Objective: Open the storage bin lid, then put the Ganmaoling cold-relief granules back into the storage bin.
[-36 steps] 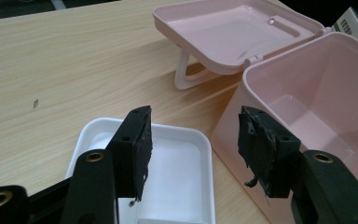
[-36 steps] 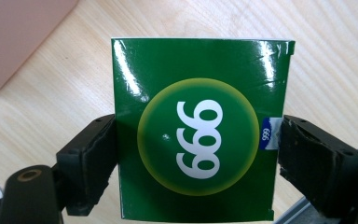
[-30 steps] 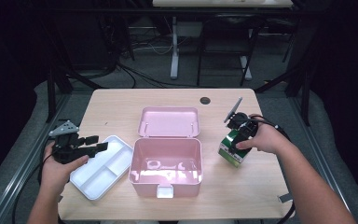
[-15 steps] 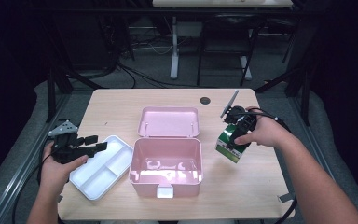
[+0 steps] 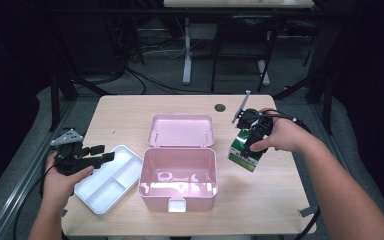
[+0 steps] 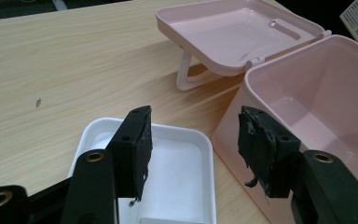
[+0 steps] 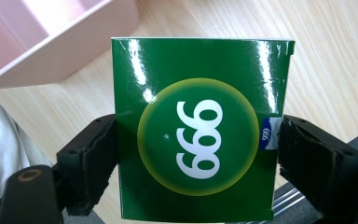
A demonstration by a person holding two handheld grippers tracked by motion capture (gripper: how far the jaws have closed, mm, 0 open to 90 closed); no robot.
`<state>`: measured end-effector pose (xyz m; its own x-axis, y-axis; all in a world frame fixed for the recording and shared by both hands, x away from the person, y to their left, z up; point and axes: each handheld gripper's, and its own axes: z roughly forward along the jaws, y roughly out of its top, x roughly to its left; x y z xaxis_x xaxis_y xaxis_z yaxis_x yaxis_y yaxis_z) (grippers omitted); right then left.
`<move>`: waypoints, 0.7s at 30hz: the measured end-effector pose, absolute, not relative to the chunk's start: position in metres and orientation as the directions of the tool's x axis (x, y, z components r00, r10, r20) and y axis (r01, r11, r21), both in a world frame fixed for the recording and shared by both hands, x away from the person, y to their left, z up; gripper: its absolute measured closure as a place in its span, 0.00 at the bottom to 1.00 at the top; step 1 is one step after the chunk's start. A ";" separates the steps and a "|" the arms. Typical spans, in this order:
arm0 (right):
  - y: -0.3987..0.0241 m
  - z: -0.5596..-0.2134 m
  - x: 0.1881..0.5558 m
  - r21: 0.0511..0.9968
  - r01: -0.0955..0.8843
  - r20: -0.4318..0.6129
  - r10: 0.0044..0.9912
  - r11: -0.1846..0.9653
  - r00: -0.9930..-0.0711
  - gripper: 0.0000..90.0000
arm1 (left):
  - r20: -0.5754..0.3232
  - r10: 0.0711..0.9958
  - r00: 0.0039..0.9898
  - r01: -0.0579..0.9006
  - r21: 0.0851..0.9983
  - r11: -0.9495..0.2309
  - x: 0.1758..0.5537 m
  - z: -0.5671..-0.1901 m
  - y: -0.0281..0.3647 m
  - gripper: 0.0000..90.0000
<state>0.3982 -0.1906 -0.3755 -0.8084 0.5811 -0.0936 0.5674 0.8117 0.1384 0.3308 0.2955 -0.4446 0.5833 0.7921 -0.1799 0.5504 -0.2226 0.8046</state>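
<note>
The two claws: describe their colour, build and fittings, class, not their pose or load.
Both the left claw and the right claw are black, with two blocky jaws lined in worn, frayed dark padding and brass-coloured rivets. The left carries a grey three-cornered plate; a black cable trails from the right.

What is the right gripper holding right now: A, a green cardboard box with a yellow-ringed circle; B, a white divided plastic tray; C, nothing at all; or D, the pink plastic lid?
A: the right gripper has its jaws pressed against both sides of the green cardboard box, beside the open pink plastic case.
</note>
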 end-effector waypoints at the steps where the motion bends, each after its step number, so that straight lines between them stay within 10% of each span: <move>1: -0.190 -0.375 0.398 0.153 0.564 -0.090 0.579 0.812 -0.810 0.17 | -0.180 0.792 0.583 0.551 0.805 -0.222 0.331 -0.445 0.295 0.50; 21: -0.166 -0.346 0.386 0.139 0.343 -0.139 0.362 0.929 -0.922 0.18 | -0.186 0.792 0.581 0.555 0.802 -0.219 0.331 -0.446 0.296 0.50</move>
